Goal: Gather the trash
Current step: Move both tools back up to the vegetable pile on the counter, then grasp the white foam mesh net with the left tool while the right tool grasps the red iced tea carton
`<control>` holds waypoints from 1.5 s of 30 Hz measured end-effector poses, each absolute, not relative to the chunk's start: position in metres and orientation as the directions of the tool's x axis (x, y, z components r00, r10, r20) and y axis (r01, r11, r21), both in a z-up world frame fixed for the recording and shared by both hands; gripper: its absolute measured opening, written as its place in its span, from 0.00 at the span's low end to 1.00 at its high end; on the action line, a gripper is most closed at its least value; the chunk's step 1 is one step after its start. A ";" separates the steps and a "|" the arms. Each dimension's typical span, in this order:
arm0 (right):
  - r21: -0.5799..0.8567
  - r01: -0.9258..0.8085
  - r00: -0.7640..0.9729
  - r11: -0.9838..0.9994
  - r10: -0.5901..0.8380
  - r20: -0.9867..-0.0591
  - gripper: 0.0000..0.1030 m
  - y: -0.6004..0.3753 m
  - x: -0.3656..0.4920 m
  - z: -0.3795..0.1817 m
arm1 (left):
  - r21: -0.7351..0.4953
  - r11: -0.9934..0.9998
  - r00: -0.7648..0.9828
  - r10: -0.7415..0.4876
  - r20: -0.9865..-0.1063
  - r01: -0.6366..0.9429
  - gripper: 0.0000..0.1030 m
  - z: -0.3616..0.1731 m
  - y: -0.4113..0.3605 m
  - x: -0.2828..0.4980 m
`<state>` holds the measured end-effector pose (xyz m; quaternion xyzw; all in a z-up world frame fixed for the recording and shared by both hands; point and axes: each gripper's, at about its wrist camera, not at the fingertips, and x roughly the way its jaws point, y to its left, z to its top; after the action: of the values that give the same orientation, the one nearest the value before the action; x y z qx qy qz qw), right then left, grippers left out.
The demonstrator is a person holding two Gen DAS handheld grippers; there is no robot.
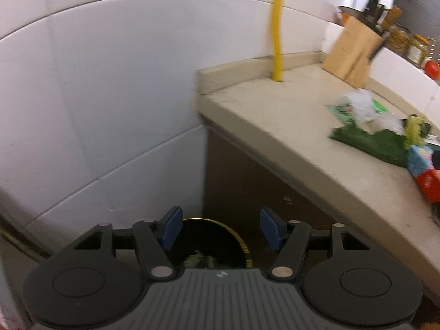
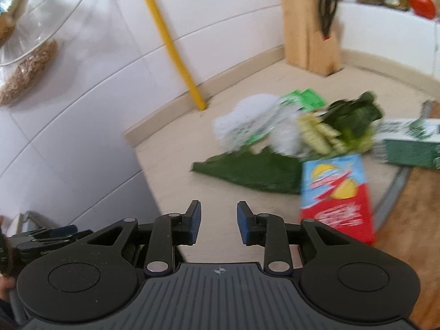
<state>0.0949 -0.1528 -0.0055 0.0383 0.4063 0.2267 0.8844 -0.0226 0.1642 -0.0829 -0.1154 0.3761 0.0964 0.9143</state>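
Left wrist view looks down past counter (image 1: 275, 126) edge; right over countertop; both share yellow pipe (image 2: 170, 46).

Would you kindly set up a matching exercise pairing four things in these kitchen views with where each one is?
Things:
1. knife block
2. yellow pipe
3. trash bin
4. juice carton

Places:
A. on the floor beside the cabinet
B. lying flat at the counter's front
C. running up the wall from the counter
D. upright at the back of the counter

Pairs: 1-D, 2-C, 3-A, 4-B
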 end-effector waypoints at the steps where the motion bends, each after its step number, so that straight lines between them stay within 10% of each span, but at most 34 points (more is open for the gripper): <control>1: 0.240 -0.364 0.579 0.900 0.420 -0.699 0.39 -0.158 0.095 -0.004 | -0.147 0.957 0.702 0.073 -0.709 -0.248 0.55 -0.081 0.158 -0.018; 26: 0.030 -0.267 0.655 0.963 0.204 -0.727 0.76 -0.196 0.120 -0.016 | -0.151 0.988 0.772 -0.120 -0.624 0.032 0.55 -0.036 0.066 0.089; 45: 0.052 -0.249 0.589 0.967 0.194 -0.784 0.75 -0.202 0.145 -0.032 | -0.032 0.981 0.742 -0.166 -0.649 0.192 0.55 -0.036 0.027 0.197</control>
<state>0.1451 -0.2022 -0.0315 -0.0317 0.4358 0.1243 0.8909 0.1968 0.0273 -0.0362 0.0183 0.3460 -0.0960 0.9332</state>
